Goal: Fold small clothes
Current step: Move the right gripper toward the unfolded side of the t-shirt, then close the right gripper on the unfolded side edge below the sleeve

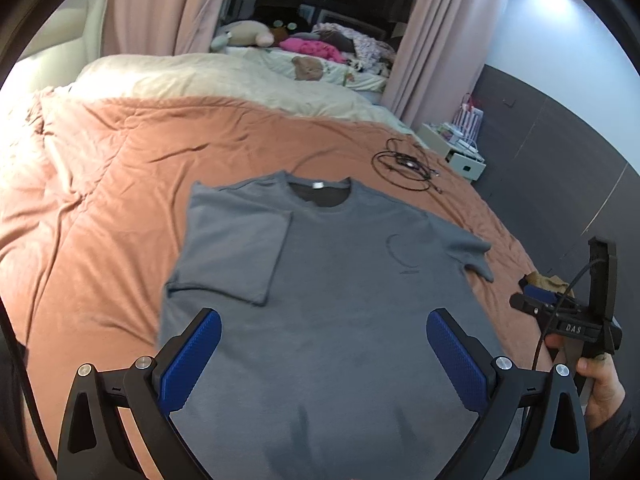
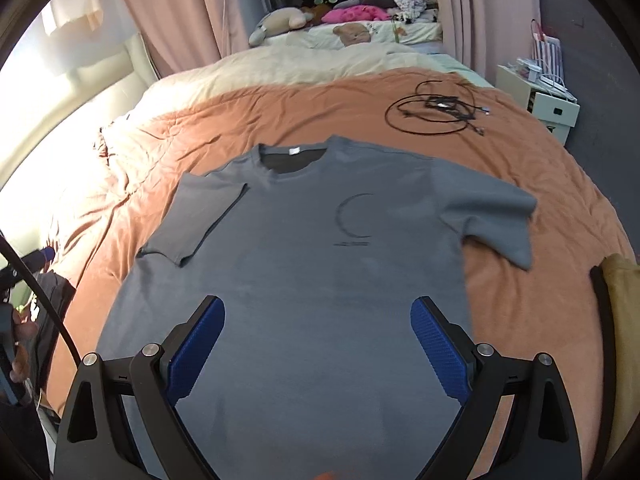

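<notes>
T-shirt [image 1: 328,280] lies lengthwise — collar pointing away; both grippers' jaws spread, empty.

Left gripper [image 1: 324,354] and right gripper [image 2: 318,344]: black angular finger arms, blue textured pads [image 1: 456,360], silver screws behind the pads. Black cable, white "DAS" marking, bare-skinned hand [image 1: 604,388].

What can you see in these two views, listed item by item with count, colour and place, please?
T-shirt: one, grey, flat on the bed, one sleeve folded in.
Duvet: one, orange, under the T-shirt.
Cream bedding: one, beyond the duvet.
Cables: one black coil, far right on the duvet.
Soft toys: several, on the far bed.
Curtains: pink, flanking the far bed.
Bedside cabinet: one, white, right of the bed.
Left gripper: blue fingers, open.
Right gripper: blue fingers, open.
</notes>
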A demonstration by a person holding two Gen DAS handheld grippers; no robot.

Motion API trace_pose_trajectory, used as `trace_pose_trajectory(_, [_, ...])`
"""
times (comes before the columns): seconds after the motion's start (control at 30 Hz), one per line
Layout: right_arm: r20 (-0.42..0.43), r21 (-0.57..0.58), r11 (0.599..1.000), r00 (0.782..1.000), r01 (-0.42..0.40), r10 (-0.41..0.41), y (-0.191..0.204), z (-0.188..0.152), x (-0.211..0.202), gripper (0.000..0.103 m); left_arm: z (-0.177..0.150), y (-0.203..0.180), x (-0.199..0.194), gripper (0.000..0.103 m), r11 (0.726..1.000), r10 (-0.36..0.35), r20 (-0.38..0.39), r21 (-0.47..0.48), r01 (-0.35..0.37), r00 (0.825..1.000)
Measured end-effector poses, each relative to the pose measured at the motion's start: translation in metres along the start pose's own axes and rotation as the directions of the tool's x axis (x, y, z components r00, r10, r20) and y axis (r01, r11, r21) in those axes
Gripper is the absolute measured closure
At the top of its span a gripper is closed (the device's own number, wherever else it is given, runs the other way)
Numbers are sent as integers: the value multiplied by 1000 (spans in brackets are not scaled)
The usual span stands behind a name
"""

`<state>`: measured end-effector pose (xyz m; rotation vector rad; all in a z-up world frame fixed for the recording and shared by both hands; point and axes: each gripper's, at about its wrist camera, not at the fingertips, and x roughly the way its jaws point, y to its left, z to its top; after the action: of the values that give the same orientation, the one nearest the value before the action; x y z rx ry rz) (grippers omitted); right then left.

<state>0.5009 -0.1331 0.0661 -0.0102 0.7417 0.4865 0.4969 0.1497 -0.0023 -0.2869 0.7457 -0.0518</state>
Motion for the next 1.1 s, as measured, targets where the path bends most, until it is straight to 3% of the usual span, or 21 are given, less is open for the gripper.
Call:
trace_pose_trajectory(0.17, [14,-45,998,999,45,-45,-23,-14,-18,9,3,-31,13,0,999,-21,11,28,21,1000])
trace_pose_trajectory(0.6, [27,32,990,990,137,-137,-87,-18,-24,9,11,-103,74,0,995,-77,-31,61,79,997])
trace_pose_trajectory(0.77, [-9,60,991,992,124,-123,-108,-13,-8,9,14,-124,106,0,993,-90,-67,74,94,994])
trace_pose_trajectory(0.9, [-40,97,993,997,63,-59,-124,-4,12,9,19,-137,135,0,992,-84,-95,82,92,992])
trace_pose_trajectory(1.1, [-57,139,989,997,55,-48,-155,9,42,9,26,-167,183,0,985,-93,-146,133,113,985])
